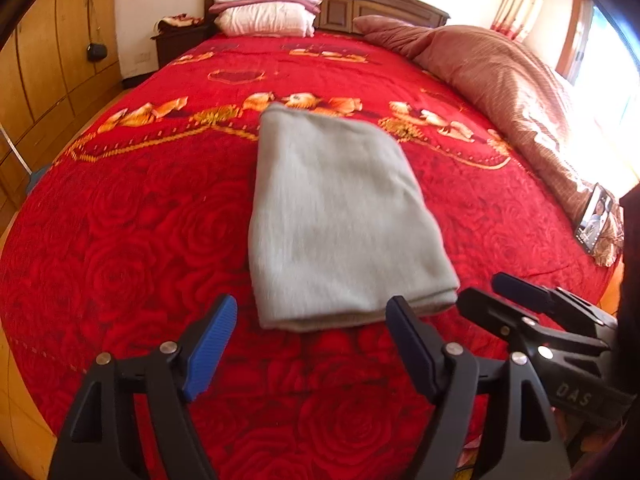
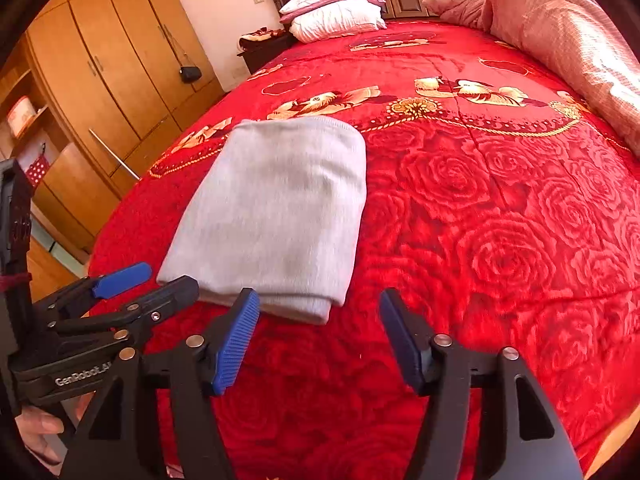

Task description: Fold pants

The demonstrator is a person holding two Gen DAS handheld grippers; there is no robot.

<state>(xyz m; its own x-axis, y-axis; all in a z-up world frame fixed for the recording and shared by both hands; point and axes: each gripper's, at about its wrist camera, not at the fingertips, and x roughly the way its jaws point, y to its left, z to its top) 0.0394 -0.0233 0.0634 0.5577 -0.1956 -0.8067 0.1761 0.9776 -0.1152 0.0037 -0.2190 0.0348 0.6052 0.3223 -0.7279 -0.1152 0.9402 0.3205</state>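
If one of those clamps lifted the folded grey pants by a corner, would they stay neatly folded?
Probably not. The pants look like soft knit fabric with rounded, drooping fold edges, so they would likely sag and unfold. They seem light, lying flat in thin layers. Pushed instead, they might bunch rather than slide, since the bedspread looks plush.

The black left gripper with blue ribbed pads [image 1: 312, 336] stands wide open, holding nothing; beside it the matching black right gripper [image 2: 320, 328] gapes empty too, both angled downward
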